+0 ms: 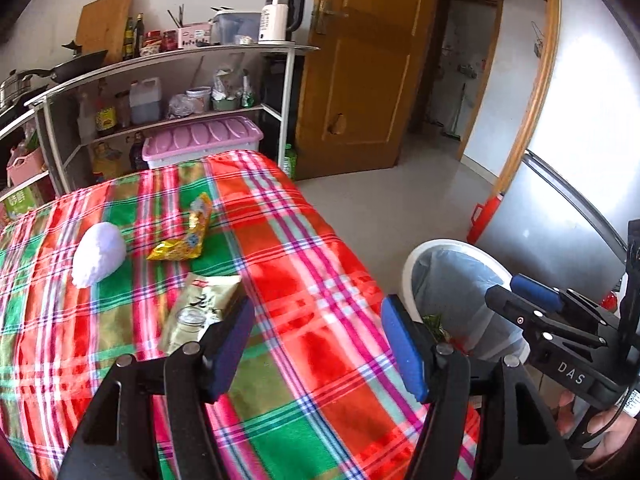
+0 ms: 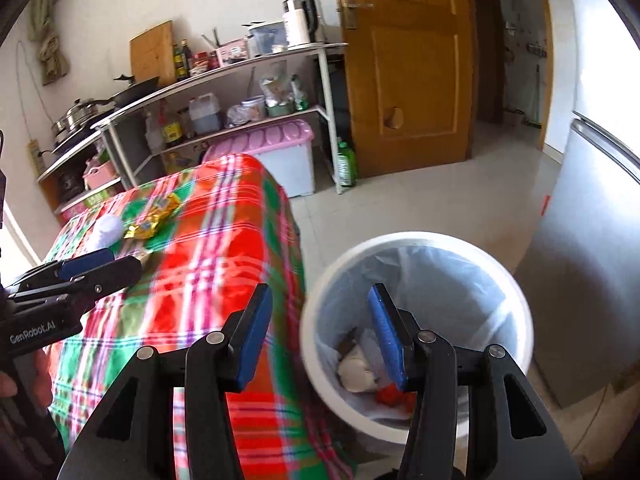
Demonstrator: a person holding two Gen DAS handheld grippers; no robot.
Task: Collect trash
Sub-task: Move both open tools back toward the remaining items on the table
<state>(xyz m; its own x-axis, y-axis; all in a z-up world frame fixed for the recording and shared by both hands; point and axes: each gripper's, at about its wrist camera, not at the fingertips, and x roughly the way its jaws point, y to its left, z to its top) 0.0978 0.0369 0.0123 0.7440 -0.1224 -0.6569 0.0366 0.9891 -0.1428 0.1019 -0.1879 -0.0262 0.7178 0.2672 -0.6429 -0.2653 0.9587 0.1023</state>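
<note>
A table under a plaid cloth is seen on the left, with three bits of trash still lying on it. Furthest left, a white wad is parked near the far side. Just right of it, a yellow wrapper is laid out flat, apart from the wad. Closer in, a green packet is found right by the left gripper's left finger, though contact can't be made out.

The left gripper is held over the cloth with its jaws spread and nothing caught between them. No grip there.

Further right, on the floor just beside the table, a white bin with a pale liner is placed. Some scraps are already dumped inside, white and red stuff mostly.

The right gripper is hung above the bin's near rim, jaws parted too, nothing pinched. A fridge is seen at the far right.
</note>
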